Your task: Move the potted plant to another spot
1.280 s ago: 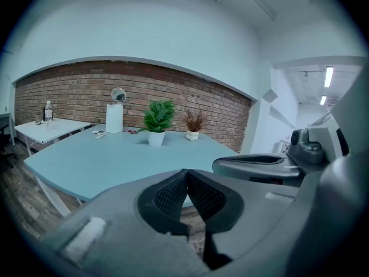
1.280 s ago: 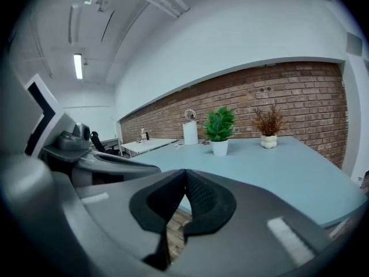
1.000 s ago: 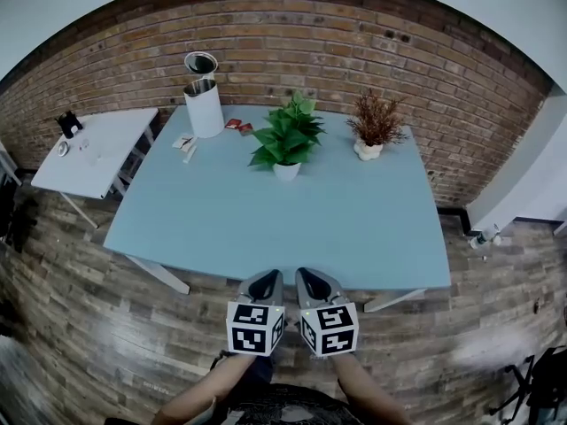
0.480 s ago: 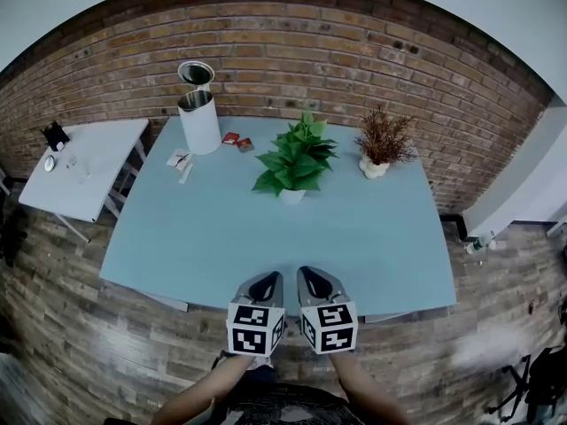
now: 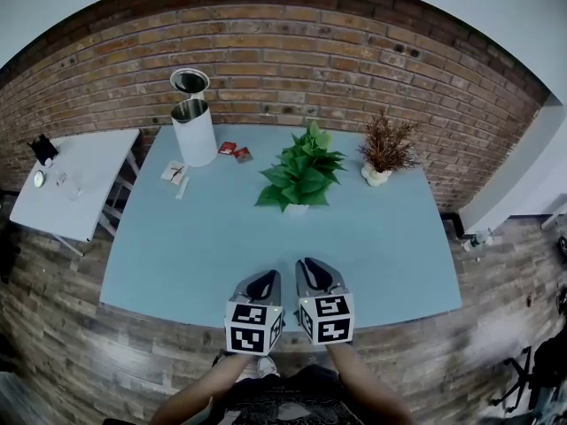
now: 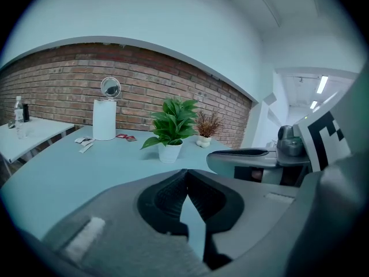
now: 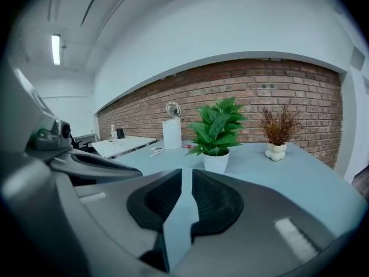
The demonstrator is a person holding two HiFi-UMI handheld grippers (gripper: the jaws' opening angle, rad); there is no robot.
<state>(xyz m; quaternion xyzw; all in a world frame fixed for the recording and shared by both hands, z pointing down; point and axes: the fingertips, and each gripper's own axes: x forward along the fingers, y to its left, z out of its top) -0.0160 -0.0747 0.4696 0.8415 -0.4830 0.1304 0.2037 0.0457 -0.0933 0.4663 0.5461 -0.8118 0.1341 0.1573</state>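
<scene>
A green leafy potted plant [image 5: 303, 177] in a small white pot stands upright at the middle back of the light blue table [image 5: 204, 246]. It also appears in the left gripper view [image 6: 172, 128] and the right gripper view [image 7: 218, 131]. Both grippers hover side by side over the table's near edge, well short of the plant and pointing at it. My left gripper [image 5: 265, 279] [image 6: 185, 175] is shut and holds nothing. The jaws of my right gripper [image 5: 311, 267] [image 7: 187, 175] are opening, with a narrow gap and nothing between them.
A brown dried plant [image 5: 386, 149] in a white pot stands right of the green one. At the back left are a white cylinder bin [image 5: 195, 131], a round mirror [image 5: 190, 81], red packets [image 5: 235, 150] and paper bits. A white side table [image 5: 62, 184] stands left; a brick wall is behind.
Both grippers have moved forward from in front of the table to over its near edge, toward the plant. The plant has not moved.
</scene>
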